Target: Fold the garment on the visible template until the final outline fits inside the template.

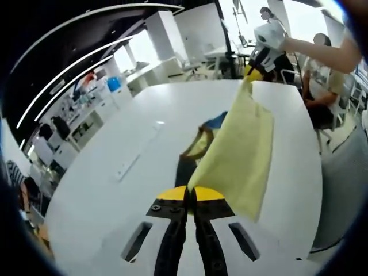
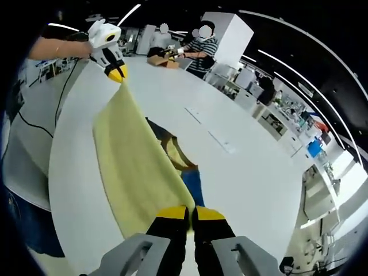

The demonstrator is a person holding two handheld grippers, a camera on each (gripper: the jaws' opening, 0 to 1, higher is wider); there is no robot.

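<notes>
A pale yellow garment (image 1: 241, 149) hangs stretched in the air above the white table (image 1: 172, 109). My left gripper (image 1: 190, 192) is shut on one corner of it. My right gripper (image 1: 248, 72), held by a hand, pinches the far corner. In the right gripper view the same garment (image 2: 132, 161) runs from my right gripper (image 2: 191, 213), shut on it, up to my left gripper (image 2: 118, 73). Under the cloth a flat dark and blue piece (image 1: 214, 122) (image 2: 192, 181) lies on the table (image 2: 247, 172), mostly hidden; I cannot tell if it is the template.
A long socket strip (image 1: 129, 164) (image 2: 221, 141) is set into the table's middle. A person (image 1: 322, 75) sits beyond the far end, and another person in a striped shirt (image 2: 201, 46) sits at the other end. A thin cable (image 2: 63, 98) hangs off the table edge.
</notes>
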